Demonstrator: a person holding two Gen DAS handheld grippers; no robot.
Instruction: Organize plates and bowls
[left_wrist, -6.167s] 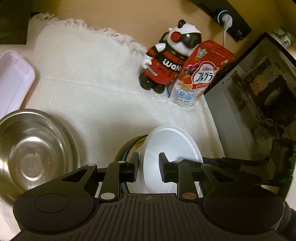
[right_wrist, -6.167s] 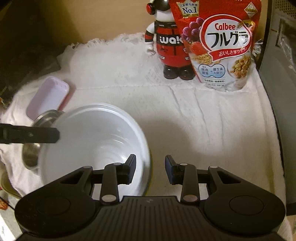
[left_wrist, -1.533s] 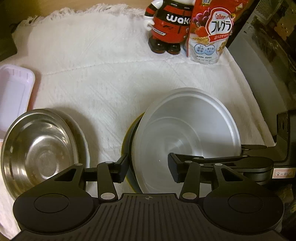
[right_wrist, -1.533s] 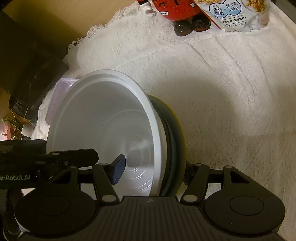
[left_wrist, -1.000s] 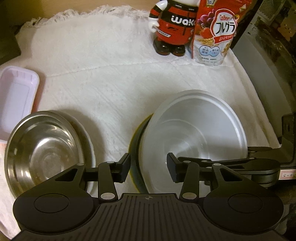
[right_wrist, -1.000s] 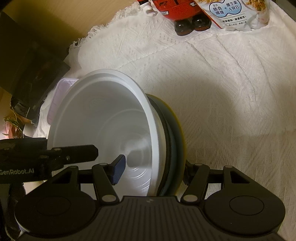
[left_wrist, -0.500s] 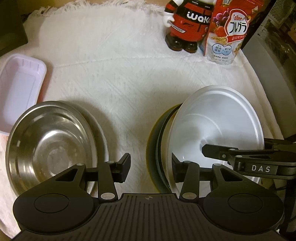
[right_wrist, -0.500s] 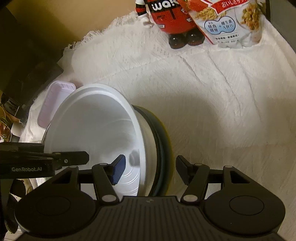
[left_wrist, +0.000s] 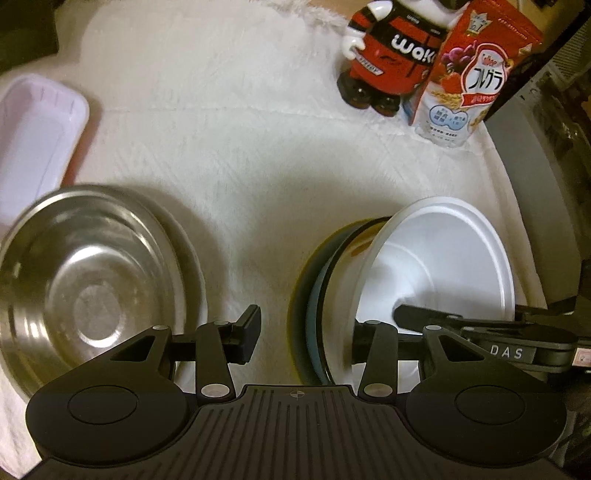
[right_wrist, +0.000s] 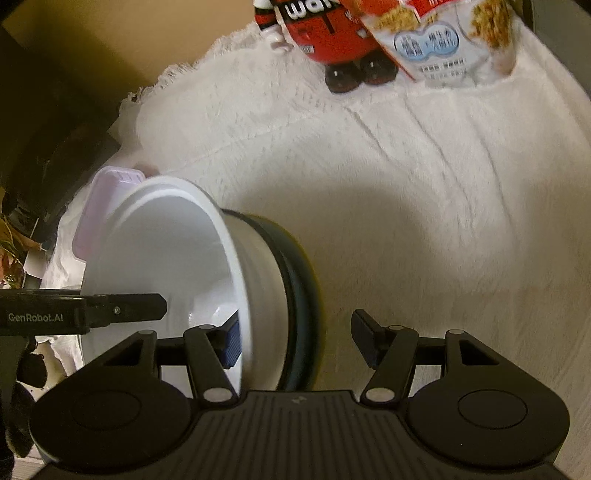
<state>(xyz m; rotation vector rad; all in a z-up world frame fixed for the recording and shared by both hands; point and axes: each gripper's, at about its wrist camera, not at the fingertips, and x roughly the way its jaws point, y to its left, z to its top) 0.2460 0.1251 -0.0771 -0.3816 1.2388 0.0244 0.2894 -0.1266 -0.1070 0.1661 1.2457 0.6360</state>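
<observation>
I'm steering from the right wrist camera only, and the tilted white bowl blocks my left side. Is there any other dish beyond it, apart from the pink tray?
Observer: Yes. A steel bowl sits upright on the cloth, left of the white bowl and apart from it.
Operator: Is it straight on the cloth?
Observer: No. The rim of what looks like a white plate shows underneath it.
</observation>
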